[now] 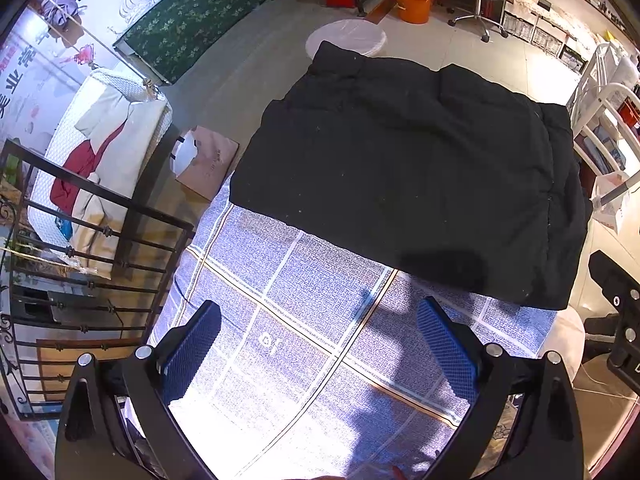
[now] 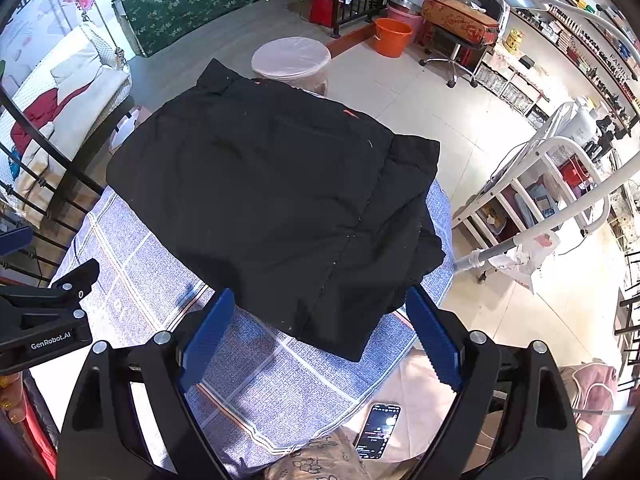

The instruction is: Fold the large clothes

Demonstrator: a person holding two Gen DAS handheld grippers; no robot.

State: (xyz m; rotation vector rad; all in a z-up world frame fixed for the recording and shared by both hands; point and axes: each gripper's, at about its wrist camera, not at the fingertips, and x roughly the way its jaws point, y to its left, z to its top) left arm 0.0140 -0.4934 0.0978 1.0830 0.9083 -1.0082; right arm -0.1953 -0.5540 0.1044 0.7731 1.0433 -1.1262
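A large black padded garment (image 1: 408, 176) lies folded into a thick rectangle on a table covered with a blue checked cloth (image 1: 304, 320). It also shows in the right wrist view (image 2: 272, 200), with its near corner between my right fingers. My left gripper (image 1: 320, 344) is open and empty, hovering over the bare cloth short of the garment's near edge. My right gripper (image 2: 320, 328) is open and empty, just above the garment's near corner. The left gripper's body (image 2: 44, 312) shows at the left of the right wrist view.
A phone (image 2: 378, 430) lies on the table's near edge. A round white stool (image 2: 292, 60) stands beyond the table. A black iron railing (image 1: 80, 272) runs at the left. A white metal rack (image 2: 560, 184) stands at the right. An orange bucket (image 2: 392, 36) sits on the floor.
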